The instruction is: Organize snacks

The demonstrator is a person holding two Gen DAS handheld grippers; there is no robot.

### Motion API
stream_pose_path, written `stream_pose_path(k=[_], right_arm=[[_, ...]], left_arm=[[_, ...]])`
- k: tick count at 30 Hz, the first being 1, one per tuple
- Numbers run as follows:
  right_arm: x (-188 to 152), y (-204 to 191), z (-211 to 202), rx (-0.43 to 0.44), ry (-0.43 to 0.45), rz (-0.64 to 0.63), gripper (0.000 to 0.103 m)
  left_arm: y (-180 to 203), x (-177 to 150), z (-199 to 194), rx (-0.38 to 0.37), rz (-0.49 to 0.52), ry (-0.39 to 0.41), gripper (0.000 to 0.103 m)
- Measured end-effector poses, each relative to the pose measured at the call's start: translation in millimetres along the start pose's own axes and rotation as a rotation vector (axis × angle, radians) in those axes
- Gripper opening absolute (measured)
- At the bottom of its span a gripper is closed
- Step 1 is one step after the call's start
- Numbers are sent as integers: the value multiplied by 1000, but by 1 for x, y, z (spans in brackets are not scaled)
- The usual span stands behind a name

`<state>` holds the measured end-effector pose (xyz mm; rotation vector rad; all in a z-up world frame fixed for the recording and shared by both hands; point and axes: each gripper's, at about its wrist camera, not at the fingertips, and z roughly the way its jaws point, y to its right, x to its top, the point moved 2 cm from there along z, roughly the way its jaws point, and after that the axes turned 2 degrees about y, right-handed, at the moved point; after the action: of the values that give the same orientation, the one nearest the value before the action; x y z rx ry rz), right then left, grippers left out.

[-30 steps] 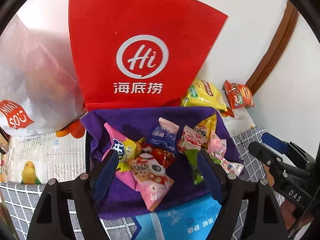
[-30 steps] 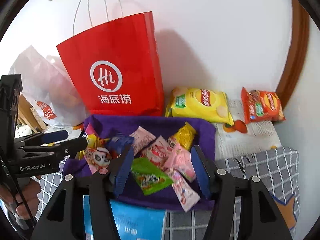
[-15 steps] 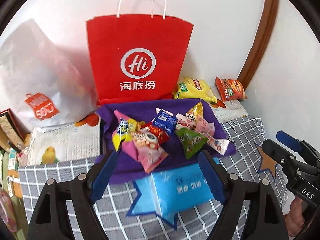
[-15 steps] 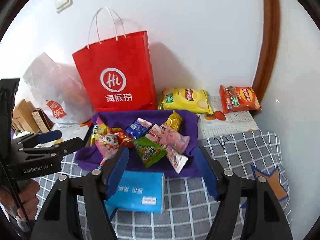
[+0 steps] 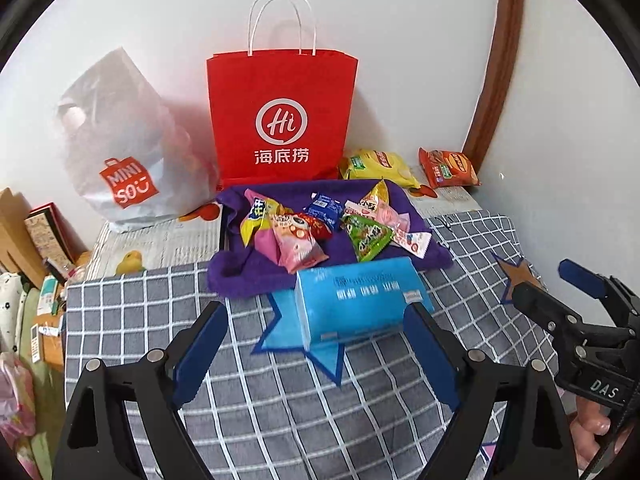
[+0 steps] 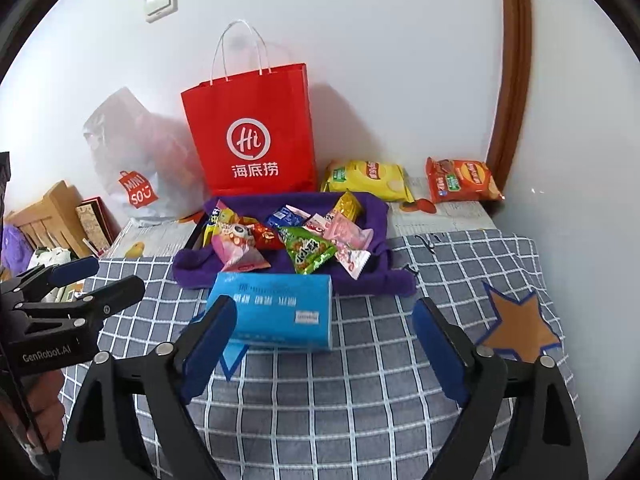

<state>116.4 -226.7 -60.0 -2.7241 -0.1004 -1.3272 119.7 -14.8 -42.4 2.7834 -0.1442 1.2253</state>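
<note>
Several small snack packets (image 5: 320, 228) (image 6: 288, 240) lie heaped on a purple cloth (image 5: 256, 276) (image 6: 384, 276). A yellow chip bag (image 5: 378, 164) (image 6: 366, 176) and an orange chip bag (image 5: 448, 168) (image 6: 460, 180) rest behind it by the wall. A blue tissue pack (image 5: 356, 300) (image 6: 276, 312) lies in front of the cloth. My left gripper (image 5: 316, 344) hangs over the checked cover near the pack, jaws opening, nothing between them. My right gripper (image 6: 324, 340) hovers just right of the pack, jaws opening and empty.
A red paper bag (image 5: 280, 120) (image 6: 252, 136) stands against the wall, with a white plastic bag (image 5: 120, 152) (image 6: 132, 160) to its left. Boxes and clutter (image 5: 28, 232) sit beyond the left edge. A brown star patch (image 6: 520, 328) marks the checked cover (image 5: 280, 400).
Both grippers have pulled back from the snack pile, so the tissue pack and more of the checked cover now show. The jaws of both stand wider apart, the right one most.
</note>
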Motion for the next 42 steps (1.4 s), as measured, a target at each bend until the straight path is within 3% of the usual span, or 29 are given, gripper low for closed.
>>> stream_pose_path(k=[2, 14, 42], right_arm=[[-6, 0, -9, -14, 8, -8, 100], [-44, 7, -67, 5, 36, 9, 100], [-48, 15, -82, -4, 66, 19, 100]], left_arm=[[3, -7, -10, 11, -2, 10, 89], [22, -38, -64, 54, 15, 68, 89], [29, -39, -68, 53, 30, 68, 89]])
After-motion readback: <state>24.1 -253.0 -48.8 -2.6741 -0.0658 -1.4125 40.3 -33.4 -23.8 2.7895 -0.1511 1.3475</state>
